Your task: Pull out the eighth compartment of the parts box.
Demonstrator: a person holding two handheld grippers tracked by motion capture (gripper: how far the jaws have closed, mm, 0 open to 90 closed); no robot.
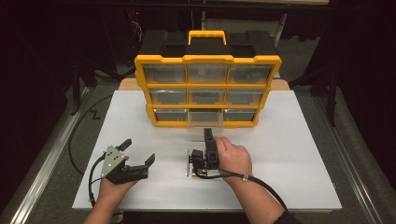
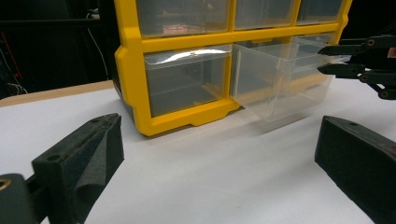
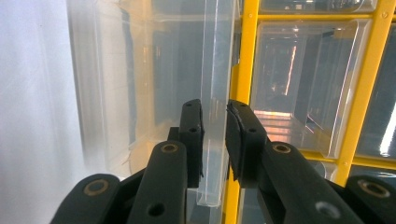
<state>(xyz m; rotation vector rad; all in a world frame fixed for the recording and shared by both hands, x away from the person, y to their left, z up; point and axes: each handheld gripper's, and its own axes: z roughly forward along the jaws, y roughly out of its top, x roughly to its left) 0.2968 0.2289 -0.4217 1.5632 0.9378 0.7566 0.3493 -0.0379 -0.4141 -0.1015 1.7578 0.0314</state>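
Black jaws of the right gripper (image 3: 215, 140) stand nearly closed around the front lip of the clear drawer (image 3: 212, 93), one pad on each side of the thin plastic wall; whether they pinch it I cannot tell for sure, though it looks gripped. That drawer (image 2: 275, 79) sits part-way out of the bottom middle slot of the yellow organizer (image 1: 208, 88). To move it well, pull straight along the slot, level, without twisting, since the smooth, glossy wall could slip from the jaws. Left gripper (image 1: 137, 158) rests released on the white matte tabletop (image 1: 289, 154), well apart.
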